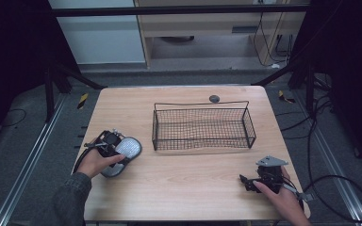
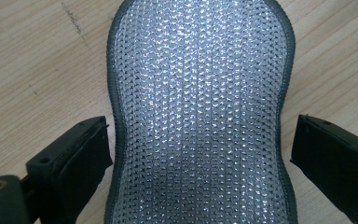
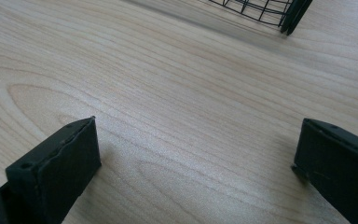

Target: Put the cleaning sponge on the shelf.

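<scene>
A: Left gripper (image 1: 121, 151) sits low over the silver-mesh scouring pad with the dark grey rim (image 1: 123, 155), at the left front of the pale wooden counter (image 1: 188, 188); in the left gripper view the pad (image 2: 200, 116) lies flat between the jaws, which stand wide, one at each side of its narrow waist; a sliver of wood shows on either side, so I read no squeeze yet.

B: Agreed; straddling, not holding. Right gripper (image 1: 245, 181)?

A: Parked near the right front corner of the counter; its own view shows both jaws spread with bare wood between, nothing held (image 3: 196, 154); a corner of the black wire basket (image 3: 279, 11) shows farther off.

B: Step in hand, then?

A: Looks like the grasp on the pad; the likely destination is the black wire basket (image 1: 202, 127), standing empty at mid-counter, well apart from the pad.

B: Next move calls for?

A: Closing the jaws squarely on the waist; the pad looks soft and thin, so the pads should bite low; then a lift clear of the basket's rim.
</scene>
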